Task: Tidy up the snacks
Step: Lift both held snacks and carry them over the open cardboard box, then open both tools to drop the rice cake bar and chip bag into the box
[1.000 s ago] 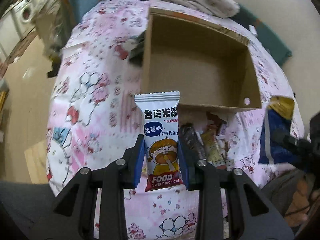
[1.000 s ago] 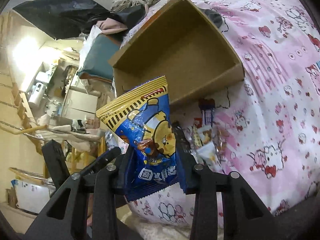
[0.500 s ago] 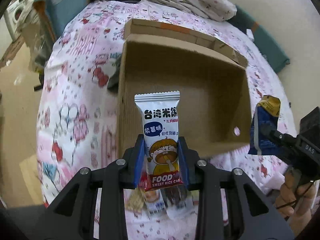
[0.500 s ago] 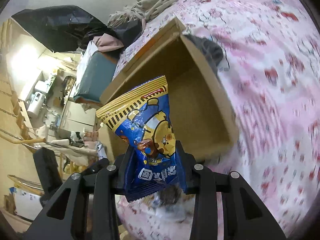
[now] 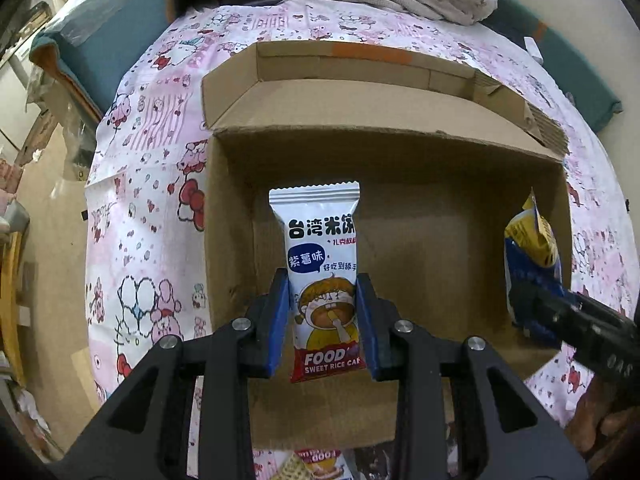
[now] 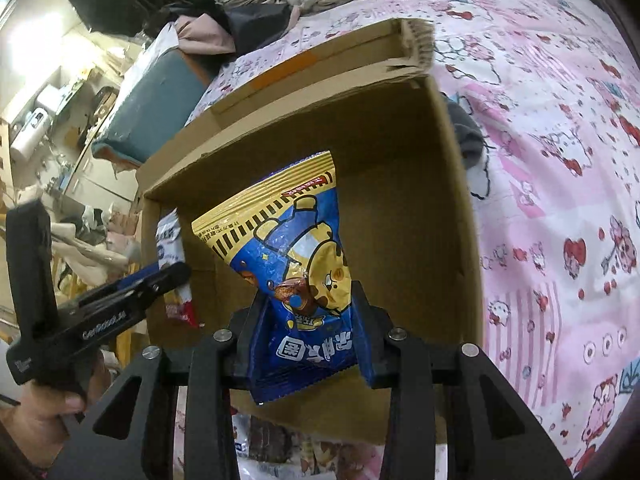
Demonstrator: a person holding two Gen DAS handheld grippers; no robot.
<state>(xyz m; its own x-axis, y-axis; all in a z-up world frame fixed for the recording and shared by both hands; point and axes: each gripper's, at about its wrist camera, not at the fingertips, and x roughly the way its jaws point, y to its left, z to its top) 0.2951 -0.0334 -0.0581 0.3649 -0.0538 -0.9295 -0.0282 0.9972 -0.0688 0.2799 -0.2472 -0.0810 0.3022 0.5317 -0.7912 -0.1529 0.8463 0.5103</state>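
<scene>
Two grippers: both loaded, above the cardboard box [image 5: 400, 216].
Left gripper [image 5: 323, 320]: clamped on white rice cake packet [image 5: 320, 264].
Right gripper [image 6: 308, 332]: clamped on blue-yellow snack bag [image 6: 296, 256].
Box position: on pink patterned bedsheet [image 5: 152, 208].

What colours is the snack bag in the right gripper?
Blue with a yellow striped top; the snack bag shows best in the right wrist view.

The cardboard box [image 5: 400, 152] is plain brown. The rice cake packet [image 5: 322, 280] is white with a red base. The cloth [image 6: 560, 160] is pink, cartoon-printed. The bear bag [image 6: 296, 264] is blue and yellow.
</scene>
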